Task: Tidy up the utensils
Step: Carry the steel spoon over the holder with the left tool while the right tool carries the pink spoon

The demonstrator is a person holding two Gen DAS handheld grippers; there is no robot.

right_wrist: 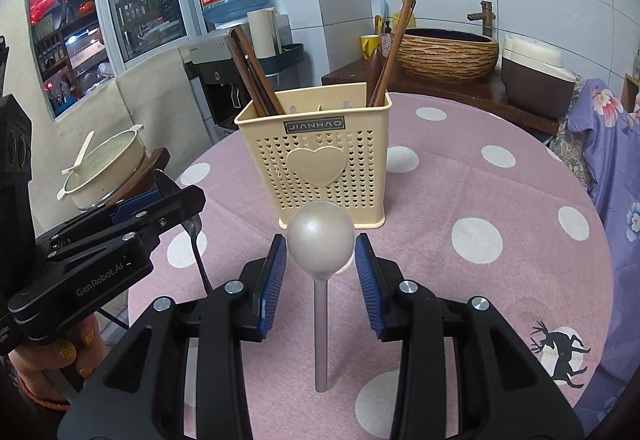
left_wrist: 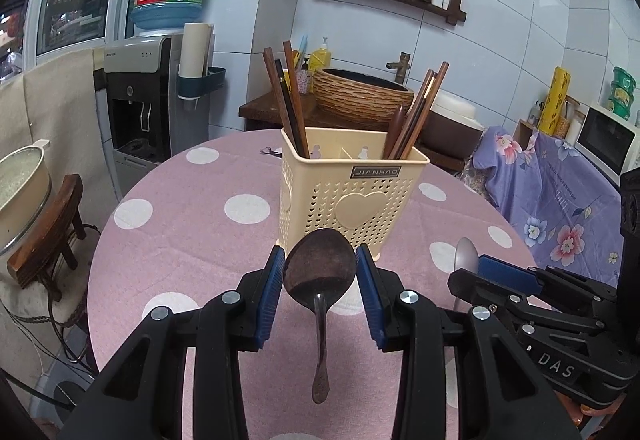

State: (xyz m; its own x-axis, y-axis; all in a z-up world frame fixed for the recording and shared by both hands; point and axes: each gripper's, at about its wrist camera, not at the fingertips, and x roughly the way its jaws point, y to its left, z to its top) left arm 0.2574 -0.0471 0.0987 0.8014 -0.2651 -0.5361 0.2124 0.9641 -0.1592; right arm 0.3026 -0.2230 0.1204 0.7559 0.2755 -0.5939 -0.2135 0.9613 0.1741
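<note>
Room: a tiled kitchen; a round table (left_wrist: 188,224) under a pink cloth with white dots carries my work.
Holder: the cream utensil holder (right_wrist: 320,164) stands near the table's middle, dark chopsticks (left_wrist: 290,100) upright in its end compartments, the middle one looking free.
Left claw: my left gripper (left_wrist: 320,268) clenches the dark spoon (left_wrist: 320,268) by the bowl's edges, handle hanging toward the table, so it can likely drop in handle-first.
Right claw: my right gripper (right_wrist: 320,252) flanks the silver spoon (right_wrist: 320,236), handle hanging; it seems grasped, though the contact is hard to see.
Position: both spoons hang just before the holder's front wall, on the near side of the table.
</note>
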